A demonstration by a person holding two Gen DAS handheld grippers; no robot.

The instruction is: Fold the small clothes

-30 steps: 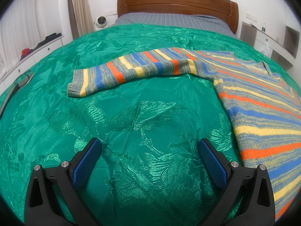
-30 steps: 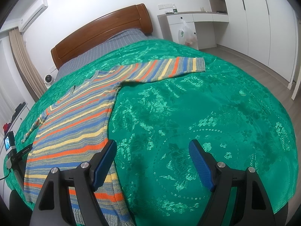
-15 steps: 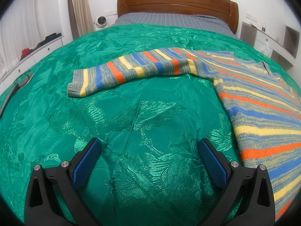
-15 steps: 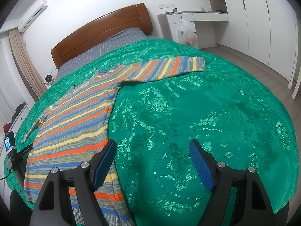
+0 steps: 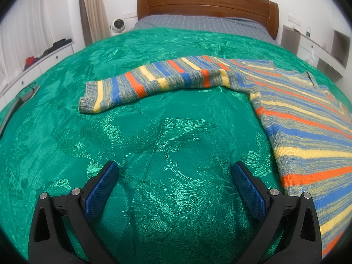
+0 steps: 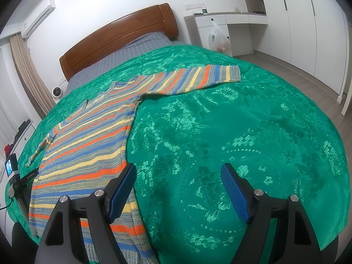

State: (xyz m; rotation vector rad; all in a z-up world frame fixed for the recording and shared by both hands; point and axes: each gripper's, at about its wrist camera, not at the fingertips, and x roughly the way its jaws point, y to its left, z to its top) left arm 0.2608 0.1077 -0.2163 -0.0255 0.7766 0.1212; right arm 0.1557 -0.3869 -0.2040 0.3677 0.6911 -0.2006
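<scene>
A striped knit sweater (image 5: 308, 118) in blue, orange, yellow and grey lies flat on the green bedspread (image 5: 165, 132). Its left sleeve (image 5: 154, 81) stretches out to the left, cuff at the far end. In the right wrist view the sweater body (image 6: 88, 145) lies at the left and the other sleeve (image 6: 198, 79) stretches right. My left gripper (image 5: 175, 173) is open and empty above bare bedspread, left of the sweater's side edge. My right gripper (image 6: 178, 176) is open and empty, its left finger (image 6: 121, 189) over the sweater's lower right edge.
A wooden headboard (image 5: 206, 2) and grey sheet (image 5: 198, 22) lie beyond the bedspread. A small camera on a stand (image 6: 11, 171) sits at the bed's left edge. White drawers (image 5: 33, 66) flank the left; a desk (image 6: 231, 30) and wardrobes (image 6: 308, 33) the right.
</scene>
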